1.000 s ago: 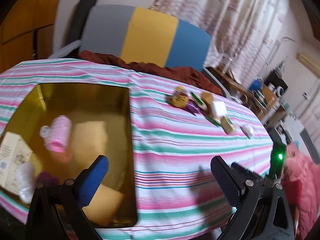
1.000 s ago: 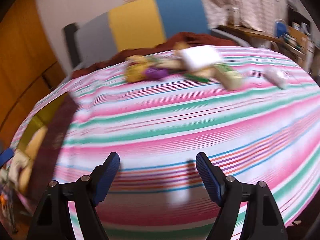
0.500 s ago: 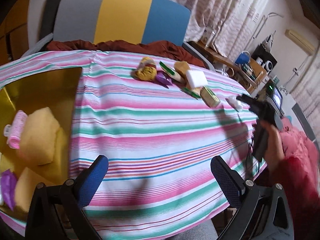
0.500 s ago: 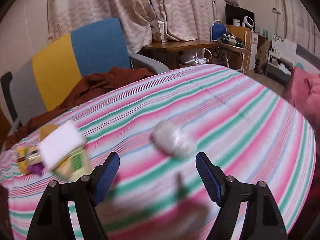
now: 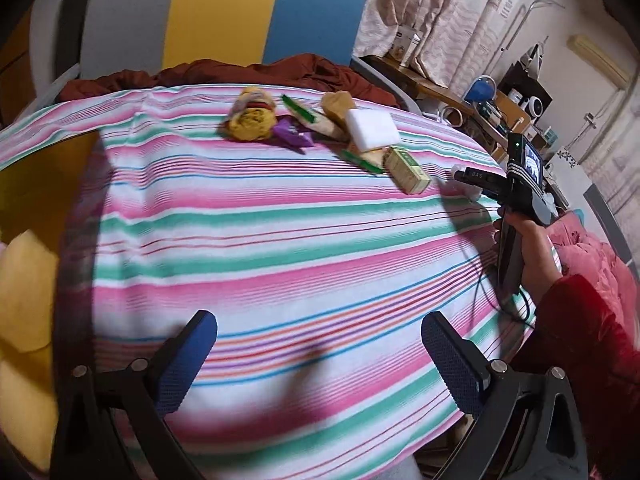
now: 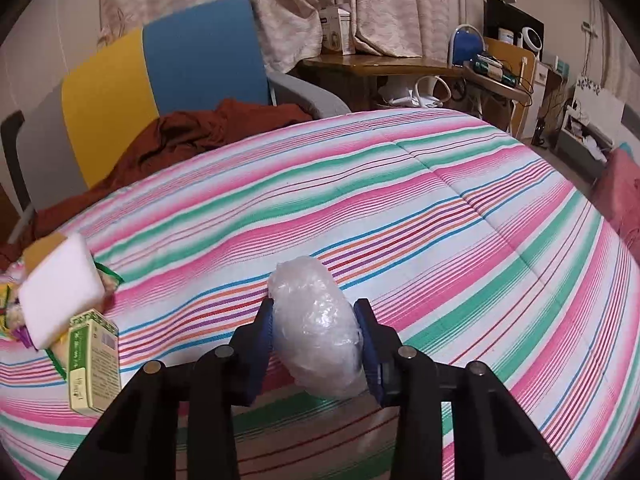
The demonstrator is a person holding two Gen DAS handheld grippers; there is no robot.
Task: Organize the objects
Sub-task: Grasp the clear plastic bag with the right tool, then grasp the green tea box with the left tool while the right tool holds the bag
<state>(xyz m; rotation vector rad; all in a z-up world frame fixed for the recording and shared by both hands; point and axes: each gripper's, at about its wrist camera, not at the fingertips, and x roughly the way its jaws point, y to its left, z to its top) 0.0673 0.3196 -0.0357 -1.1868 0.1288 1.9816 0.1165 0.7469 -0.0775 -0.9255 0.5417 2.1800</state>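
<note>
- Since half a second ago the right gripper [image 6: 316,332] had gone from spread wide short of the plastic bundle [image 6: 314,320] to clamped on it, a blue pad pressed to each side
- The bundle, a crinkled clear-plastic wad, sat on the striped tablecloth [image 6: 460,220], near the table's right end
- The left gripper [image 5: 318,364] hung with its fingers wide apart and nothing between them, above the near edge of the cloth
- Left of the bundle lay a green box [image 6: 94,360], just beside a white sponge [image 6: 60,284]
- From the left camera, the rest of the pile showed at the far side: a yellow ball [image 5: 252,120] and a purple packet [image 5: 292,134]
- The gold tray [image 5: 36,192] lay at the far left, well apart from the pile, with a yellow sponge [image 5: 26,288] in it
</note>
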